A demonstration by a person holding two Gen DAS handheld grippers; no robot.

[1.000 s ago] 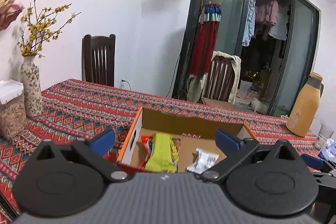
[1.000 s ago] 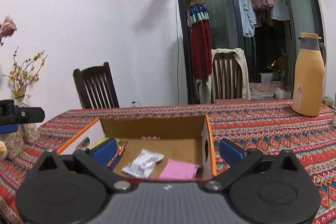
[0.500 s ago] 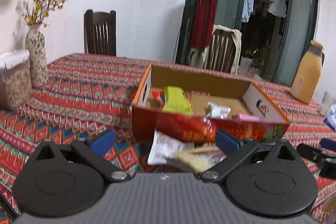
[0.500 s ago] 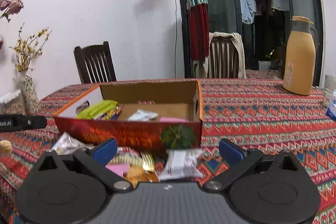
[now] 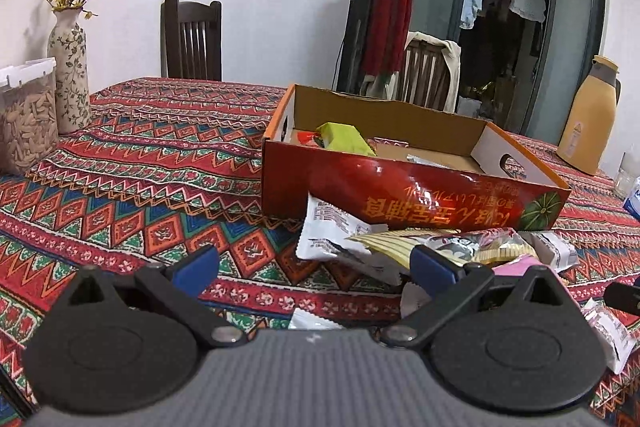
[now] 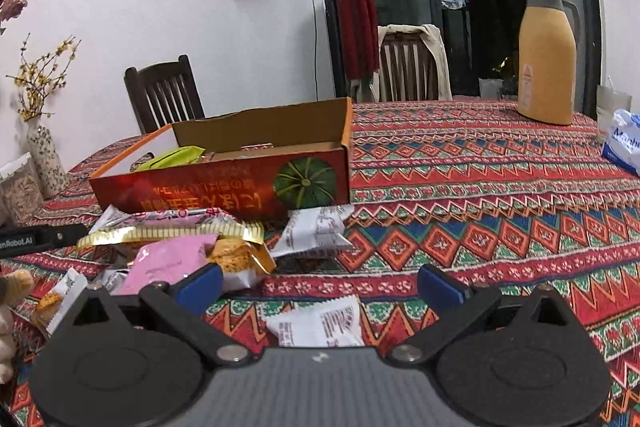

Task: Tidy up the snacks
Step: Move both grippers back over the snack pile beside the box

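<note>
Both tongs spread wide, nothing between the blue pads: left gripper (image 5: 314, 265) low over the patterned tablecloth (image 5: 132, 179), right gripper (image 6: 320, 285) likewise, with a small white sachet (image 6: 320, 325) lying flat on the cloth between its fingers, touched by neither.

Red cardboard box (image 5: 400, 195) just beyond the left gripper, open-topped, printed with a green pumpkin at its right end; same box in the right wrist view (image 6: 224, 187), far and to the left. Inside, toward the left end, a lime-green packet (image 5: 346, 139) propped against other wrappers; a silvery wrapper farther right, only its edge visible over the near wall.

Loose snack pile (image 5: 440, 251) on the cloth against the near wall of the box: white sachet leaning on the wall, gold-striped packets, a pink packet (image 6: 168, 263), a gold wrapper with biscuits. Another white sachet (image 6: 314, 229) just right of the pile, below the pumpkin.

Far left: flowered vase (image 5: 68, 67) with yellow sprigs, touching or just beside a clear jar (image 5: 24, 123) of pale snacks. Far right: tan thermos (image 6: 546, 55), upright. Dark wooden chair (image 5: 191, 39) behind the table.
</note>
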